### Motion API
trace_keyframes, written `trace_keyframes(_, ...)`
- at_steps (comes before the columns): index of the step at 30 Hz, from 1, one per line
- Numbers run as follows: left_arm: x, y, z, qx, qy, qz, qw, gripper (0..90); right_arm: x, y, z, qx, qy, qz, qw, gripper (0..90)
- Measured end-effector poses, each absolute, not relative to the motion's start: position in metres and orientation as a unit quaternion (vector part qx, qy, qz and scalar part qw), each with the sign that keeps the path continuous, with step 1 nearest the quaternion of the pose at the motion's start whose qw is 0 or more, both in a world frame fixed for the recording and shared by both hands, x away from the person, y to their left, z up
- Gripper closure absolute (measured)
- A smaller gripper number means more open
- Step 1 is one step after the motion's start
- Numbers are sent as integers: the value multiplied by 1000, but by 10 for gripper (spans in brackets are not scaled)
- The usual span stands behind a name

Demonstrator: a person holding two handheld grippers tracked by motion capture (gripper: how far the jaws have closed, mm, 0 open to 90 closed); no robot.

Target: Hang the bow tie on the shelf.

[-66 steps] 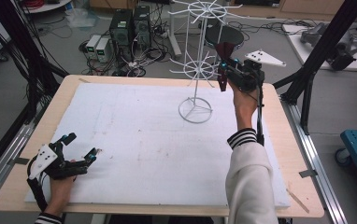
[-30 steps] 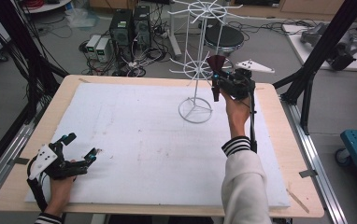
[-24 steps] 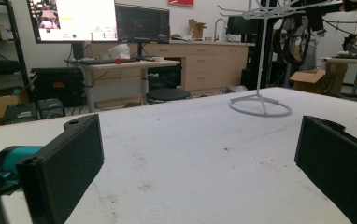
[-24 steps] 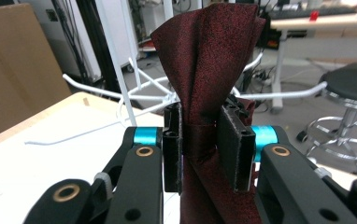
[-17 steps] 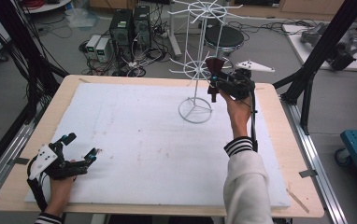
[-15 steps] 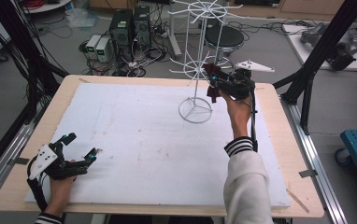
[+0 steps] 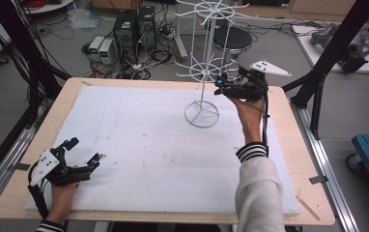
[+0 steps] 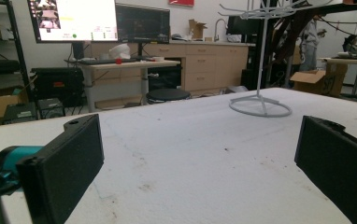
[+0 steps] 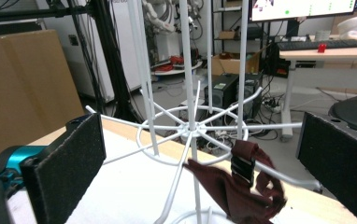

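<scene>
- no brand, label or writing can be read on the rack or the strap.
- dark red strap (image 9: 242, 186) with a black buckle hangs on an arm of the white wire rack (image 7: 203, 72), at the table's (image 7: 293, 145) far right.
- right gripper (image 7: 221, 84) is raised level at the rack's lower ring; its jaws have just been opening and stand wide, the strap between them but untouched.
- left gripper (image 7: 83, 153) rests low on the white mat (image 7: 149, 140) at the near left corner, jaws wide apart and empty.
</scene>
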State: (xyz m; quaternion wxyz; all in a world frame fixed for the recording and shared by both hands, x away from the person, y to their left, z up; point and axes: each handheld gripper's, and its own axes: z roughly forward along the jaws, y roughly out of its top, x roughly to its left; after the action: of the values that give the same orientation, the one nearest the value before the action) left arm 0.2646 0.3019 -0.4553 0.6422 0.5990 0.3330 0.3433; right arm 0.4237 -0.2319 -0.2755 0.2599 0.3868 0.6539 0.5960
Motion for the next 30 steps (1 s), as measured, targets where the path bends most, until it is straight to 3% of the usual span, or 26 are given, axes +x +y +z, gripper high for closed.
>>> trace_keyframes(16, 264, 302, -455, 599, 330, 346, 642, 17, 384, -252, -265, 332, 688, 588, 266, 6)
trace_keyframes(30, 263, 301, -455, 600, 330, 349, 640, 17, 284, -298, -339, 308, 674, 603, 296, 7)
